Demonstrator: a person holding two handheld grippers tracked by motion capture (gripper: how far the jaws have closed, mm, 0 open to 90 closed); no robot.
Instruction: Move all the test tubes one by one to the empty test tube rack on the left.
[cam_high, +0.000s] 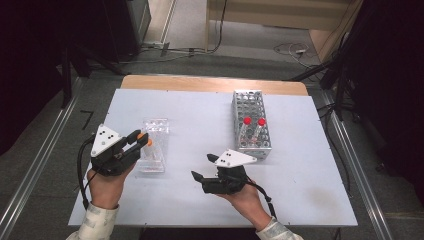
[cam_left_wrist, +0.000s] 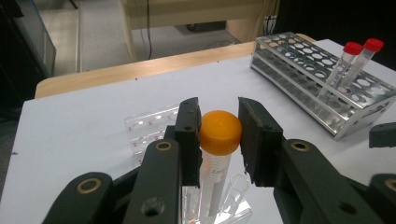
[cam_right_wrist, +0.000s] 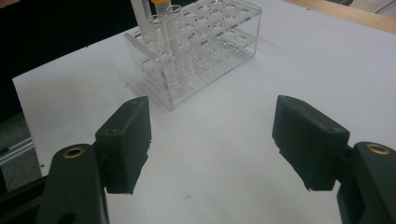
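An orange-capped tube stands upright in a clear plastic rack at the left of the white table. My left gripper is shut on its cap, one jaw touching each side. From above, the left gripper reaches over the near end of the clear rack. My right gripper sits low near the table's front middle, open with nothing between its jaws. In the right gripper view the right gripper points at the clear rack over bare table.
A metal rack stands at the right of the table with two red-capped tubes leaning in its near end. An empty clear tube sits in the clear rack beside the held one. A wooden strip edges the far side.
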